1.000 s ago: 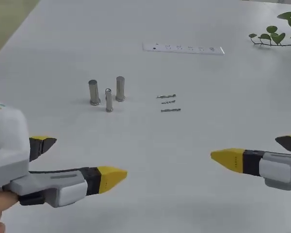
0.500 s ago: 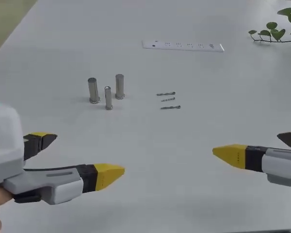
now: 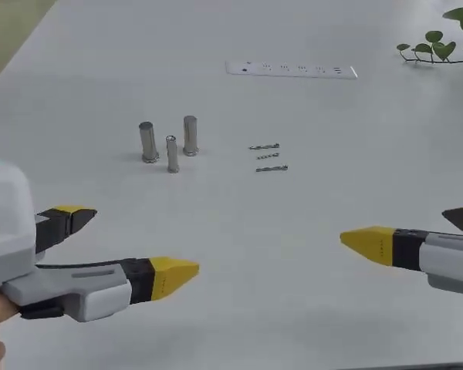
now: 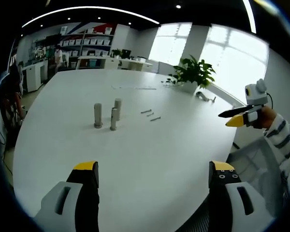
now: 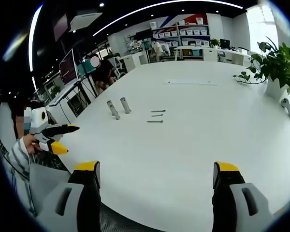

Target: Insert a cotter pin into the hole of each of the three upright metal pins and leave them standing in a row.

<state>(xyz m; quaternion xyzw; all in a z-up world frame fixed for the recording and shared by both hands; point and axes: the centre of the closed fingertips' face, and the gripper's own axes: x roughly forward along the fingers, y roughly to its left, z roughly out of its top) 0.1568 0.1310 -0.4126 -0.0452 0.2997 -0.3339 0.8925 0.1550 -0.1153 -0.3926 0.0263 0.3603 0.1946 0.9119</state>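
Note:
Three upright metal pins (image 3: 170,143) stand close together on the white table, left of centre in the head view; they also show as the metal pins (image 4: 107,116) and the metal pins (image 5: 118,107). Three cotter pins (image 3: 268,157) lie flat in a short column to their right, seen again as the cotter pins (image 4: 150,114) and the cotter pins (image 5: 156,116). My left gripper (image 3: 131,243) hovers open at the near left, well short of the pins. At the near right my right gripper (image 3: 417,231) is open too. Nothing sits between either pair of jaws.
A white power strip (image 3: 292,71) lies flat at the far side of the table (image 3: 239,223). A potted plant (image 3: 440,42) reaches in at the far right corner. The table's left edge runs past the far left.
The head view has tilted slightly, so pins and strip sit a little higher. Both grippers stay near the front edge, open, with hardly any movement.

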